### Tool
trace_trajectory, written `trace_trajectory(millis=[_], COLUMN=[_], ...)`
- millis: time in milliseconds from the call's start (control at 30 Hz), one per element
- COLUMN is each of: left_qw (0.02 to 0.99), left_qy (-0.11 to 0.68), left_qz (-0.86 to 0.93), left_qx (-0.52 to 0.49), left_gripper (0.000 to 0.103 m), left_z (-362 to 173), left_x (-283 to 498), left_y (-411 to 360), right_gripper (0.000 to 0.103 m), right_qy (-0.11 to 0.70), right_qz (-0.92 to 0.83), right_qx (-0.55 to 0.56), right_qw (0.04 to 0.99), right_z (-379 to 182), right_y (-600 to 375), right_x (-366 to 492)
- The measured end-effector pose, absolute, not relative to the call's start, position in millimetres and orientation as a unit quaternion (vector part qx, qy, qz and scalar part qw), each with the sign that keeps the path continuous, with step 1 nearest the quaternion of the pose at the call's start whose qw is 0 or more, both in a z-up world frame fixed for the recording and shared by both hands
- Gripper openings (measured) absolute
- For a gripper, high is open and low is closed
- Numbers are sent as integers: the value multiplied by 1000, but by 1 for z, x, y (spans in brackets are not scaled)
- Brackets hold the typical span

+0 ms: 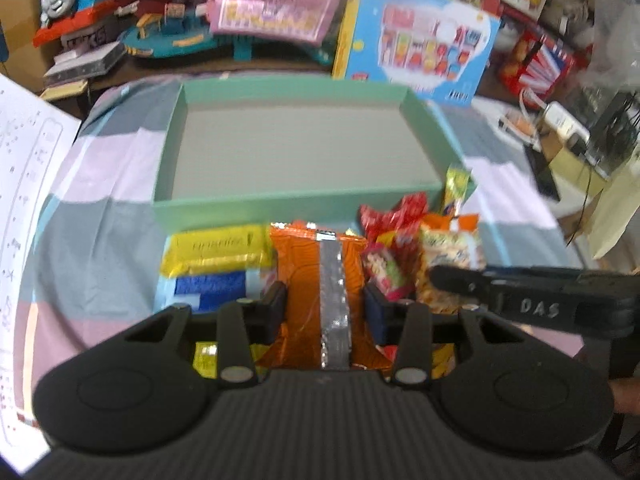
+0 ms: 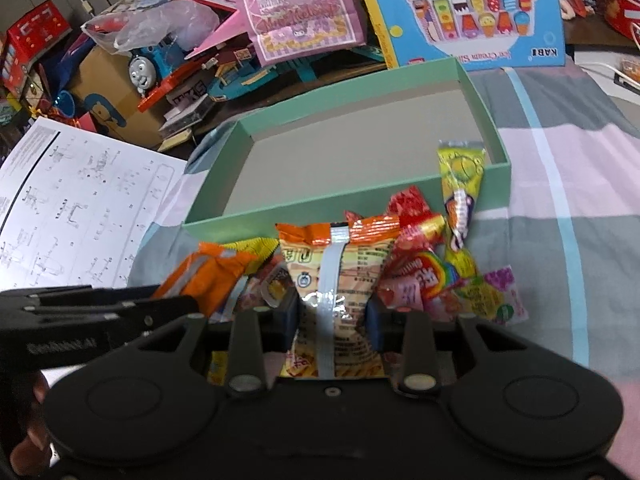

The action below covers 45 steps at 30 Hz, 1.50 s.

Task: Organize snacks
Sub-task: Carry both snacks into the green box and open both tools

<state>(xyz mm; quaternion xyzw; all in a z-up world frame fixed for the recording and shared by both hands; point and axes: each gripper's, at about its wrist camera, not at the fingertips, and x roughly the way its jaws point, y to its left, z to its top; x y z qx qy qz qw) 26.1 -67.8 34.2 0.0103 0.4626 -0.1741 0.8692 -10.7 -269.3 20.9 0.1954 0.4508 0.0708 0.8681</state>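
2 wrist fisheyes, close, angled down, sharing green box (image 1: 280, 98) and snack pile (image 2: 404, 264)

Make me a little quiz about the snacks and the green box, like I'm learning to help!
1. True or false: the green box already has snacks inside it.
2. What does the left gripper hold?
A. a blue packet
B. an orange packet with a silver strip
C. nothing
3. Fill in: the right gripper is shut on a snack packet with an ______ top edge.

Key:
1. False; its inside shows bare, and the snacks lie in front of it.
2. B
3. orange
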Motion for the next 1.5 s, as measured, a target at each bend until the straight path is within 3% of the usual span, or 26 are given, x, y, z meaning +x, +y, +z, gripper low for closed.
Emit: trace_trajectory(millis=[433, 667, 1000, 1033, 1100, 1167, 1233, 1300, 1367, 1400, 1500], left_qw=[893, 881, 868, 867, 872, 877, 881, 879, 878, 879, 882], left_qy=[410, 434, 458, 461, 458, 456, 453, 454, 455, 455, 450], left_qz=[-186, -187, -191, -189, -174, -148, -135, -139, -138, -139, -135], left_qx=[-5, -29, -29, -24, -16, -16, -29, -45, -45, -38, -28], left_gripper=[41, 41, 42, 43, 54, 84, 94, 96, 98, 99, 103], left_z=[31, -4, -45, -47, -49, -50, -47, -40, -32, -28, -15], left_x=[174, 260, 321, 324, 325, 325, 324, 320, 313, 307, 284], left_y=[-143, -183, -212, -215, -216, -210, -200, -189, -181, -178, -166], right_gripper=[33, 33, 35, 38, 42, 44, 51, 64, 99, 103, 103], right_qy=[445, 486, 514, 512, 511, 508, 502, 495, 489, 480, 469], right_qz=[26, 0, 4, 4, -8, -7, -2, 3, -21, -20, -4], right_qx=[154, 138, 125, 124, 122, 143, 171, 190, 178, 174, 171], right_qw=[882, 863, 849, 850, 851, 849, 847, 848, 854, 859, 866], right_z=[60, 27, -19, -19, -17, -18, -15, -10, -2, 3, 17], right_y=[-325, -358, -375, -375, -375, -381, -388, -391, -388, -386, -378], right_x=[127, 222, 279, 280, 283, 282, 277, 270, 259, 253, 232])
